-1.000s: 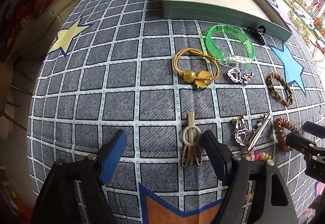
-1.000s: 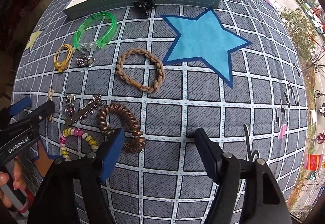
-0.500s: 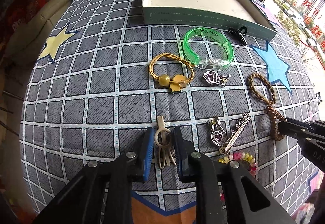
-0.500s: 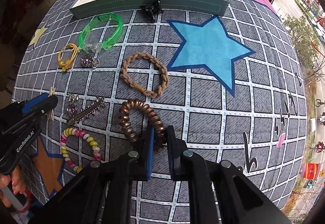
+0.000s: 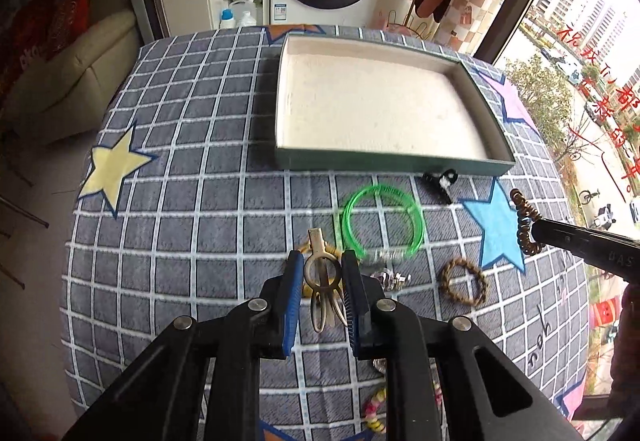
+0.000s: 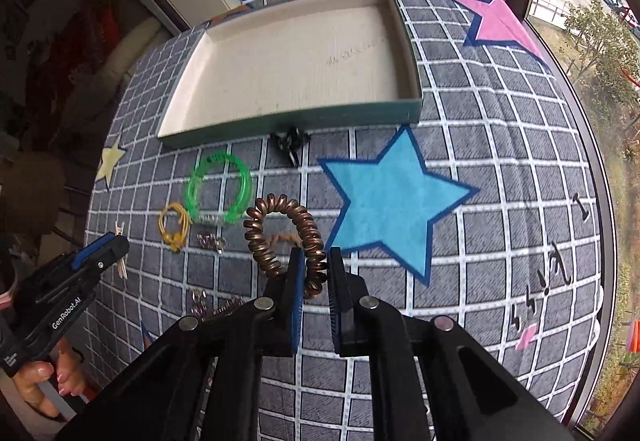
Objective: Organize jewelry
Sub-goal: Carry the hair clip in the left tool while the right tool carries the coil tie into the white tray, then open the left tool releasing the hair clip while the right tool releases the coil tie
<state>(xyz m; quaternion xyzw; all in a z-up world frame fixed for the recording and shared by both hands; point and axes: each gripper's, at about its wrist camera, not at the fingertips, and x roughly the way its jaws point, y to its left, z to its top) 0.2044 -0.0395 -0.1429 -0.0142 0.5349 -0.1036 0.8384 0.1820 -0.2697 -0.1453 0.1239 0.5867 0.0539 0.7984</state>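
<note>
We have the left gripper [image 5: 322, 277] clamped on the beige hair clip [image 5: 323, 275], the right gripper [image 6: 314, 273] pinching the copper coil tie [image 6: 280, 237]; both lifted near the empty tray [image 5: 400, 160], presumably for dropping in
</note>
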